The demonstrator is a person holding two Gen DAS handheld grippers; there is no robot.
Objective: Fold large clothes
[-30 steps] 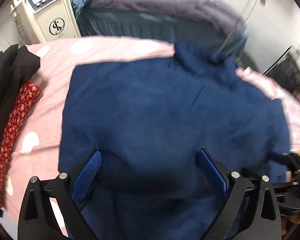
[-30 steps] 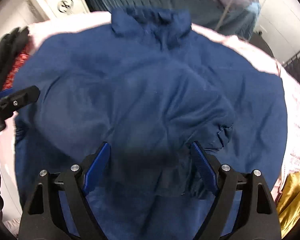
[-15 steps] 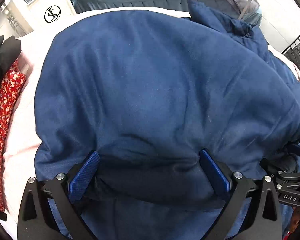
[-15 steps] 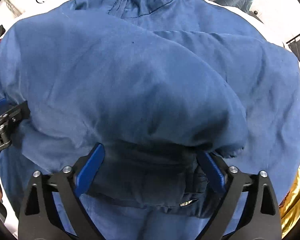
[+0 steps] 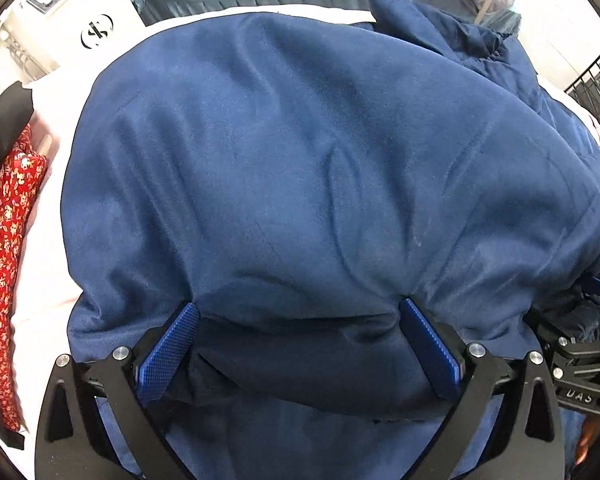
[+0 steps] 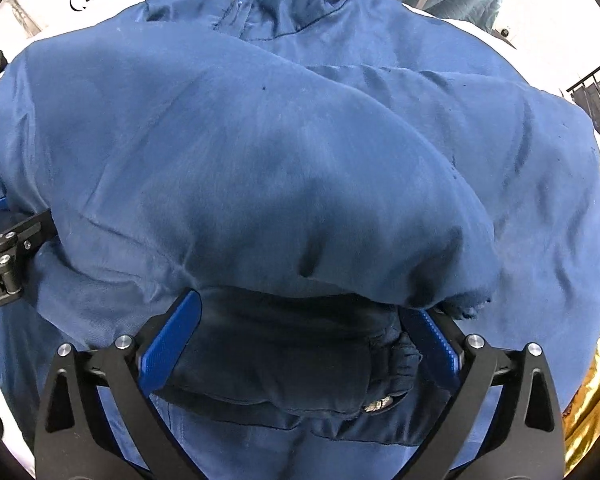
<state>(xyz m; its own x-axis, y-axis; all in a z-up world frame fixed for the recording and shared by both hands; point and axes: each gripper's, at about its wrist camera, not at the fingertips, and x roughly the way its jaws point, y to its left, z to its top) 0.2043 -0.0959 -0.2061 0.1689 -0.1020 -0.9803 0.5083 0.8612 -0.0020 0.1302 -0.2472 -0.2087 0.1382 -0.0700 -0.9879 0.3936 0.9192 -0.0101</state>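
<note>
Jaws, left gripper (image 5: 298, 332): spread wide, blue ribbed pads standing either side of a thick rolled hem of the navy jacket (image 5: 308, 168), fabric bulging between them but not visibly pinched. Left wrist view, further: jacket lies spread over a pale bed surface (image 5: 48, 272), filling most of the picture, collar (image 5: 440, 28) at the far end; a red floral cloth (image 5: 8, 264) and a black garment (image 5: 0, 116) lie along the bed's left edge, apart from the jacket; a white appliance (image 5: 100, 28) stands beyond; the other tool's black frame shows at the right rim. Jaws, right gripper (image 6: 300, 332): spread to their widest, having just been opening, with a dark bunched cuff (image 6: 392, 364) and folded-over sleeve between the pads, not clamped. Right wrist view, further: a sleeve is laid across the jacket's body, zipped collar (image 6: 256, 4) at top, gold fabric (image 6: 588, 392) at lower right. Step, as judged: the near hem fold is being set down and let go. Next move, as judged: both tools lift clear without dragging the puffy layers, then take hold anew for a further fold toward the collar.
</note>
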